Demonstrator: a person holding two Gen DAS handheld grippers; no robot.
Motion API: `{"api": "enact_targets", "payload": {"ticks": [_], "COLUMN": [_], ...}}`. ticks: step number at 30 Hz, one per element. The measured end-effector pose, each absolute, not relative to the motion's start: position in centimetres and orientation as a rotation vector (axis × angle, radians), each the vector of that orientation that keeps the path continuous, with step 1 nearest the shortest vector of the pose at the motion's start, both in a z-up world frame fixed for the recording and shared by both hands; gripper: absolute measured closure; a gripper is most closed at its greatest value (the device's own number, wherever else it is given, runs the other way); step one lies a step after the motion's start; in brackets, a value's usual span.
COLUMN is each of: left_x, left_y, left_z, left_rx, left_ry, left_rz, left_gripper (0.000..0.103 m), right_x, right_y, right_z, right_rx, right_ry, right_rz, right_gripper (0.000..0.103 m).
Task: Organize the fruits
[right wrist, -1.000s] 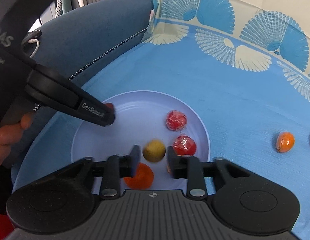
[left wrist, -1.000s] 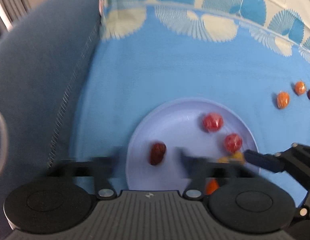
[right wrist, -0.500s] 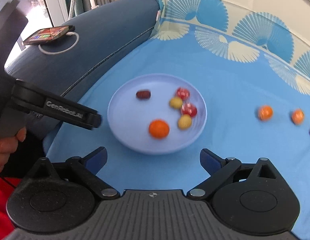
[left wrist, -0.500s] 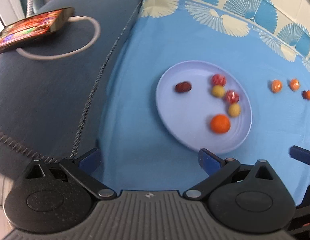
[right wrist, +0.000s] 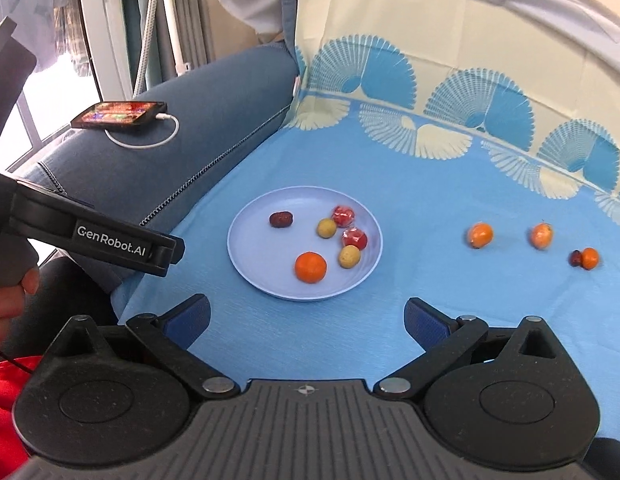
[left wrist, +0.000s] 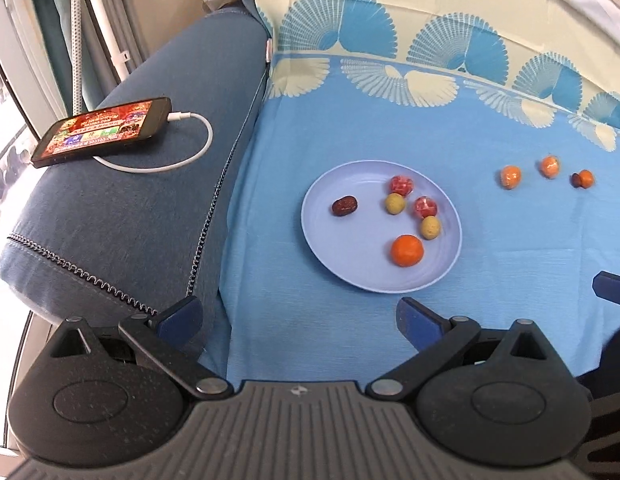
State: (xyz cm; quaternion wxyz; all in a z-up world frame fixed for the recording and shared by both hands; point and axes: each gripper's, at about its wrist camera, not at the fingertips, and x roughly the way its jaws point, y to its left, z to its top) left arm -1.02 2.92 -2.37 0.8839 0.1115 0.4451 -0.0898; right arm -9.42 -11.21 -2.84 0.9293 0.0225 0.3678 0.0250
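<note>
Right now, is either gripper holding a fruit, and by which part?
No. The left gripper and right gripper both stand open and empty, short of the plate; all fruit lies loose.

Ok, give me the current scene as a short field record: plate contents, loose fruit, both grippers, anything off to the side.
surface: blue patterned cloth
plate: lavender plate, on the cloth
on plate: orange, two red wrapped fruits, two yellow-green fruits, dark red date
off plate, right side: two wrapped orange fruits, small orange fruit touching a dark fruit
left gripper: open, empty, short of the plate
right gripper: open, empty, short of the plate
side: phone with white cable on sofa arm
</note>
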Motion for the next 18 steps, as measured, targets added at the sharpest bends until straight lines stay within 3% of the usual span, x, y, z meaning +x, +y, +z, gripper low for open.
{"api": "enact_targets", "payload": {"ticks": [18], "left_x": [-3.7], "left_y": [3.0], "left_z": [-0.8], "left_rx": [0.254], "left_ry": [0.878], "left_rz": [-0.195], "left_gripper": [0.0], "right_x": [-12.1], "right_y": [-11.0], "right_z": [-1.4], "right_rx": [0.046], "right_ry": [0.678], "right_rz": [0.042], "right_gripper": [0.001]}}
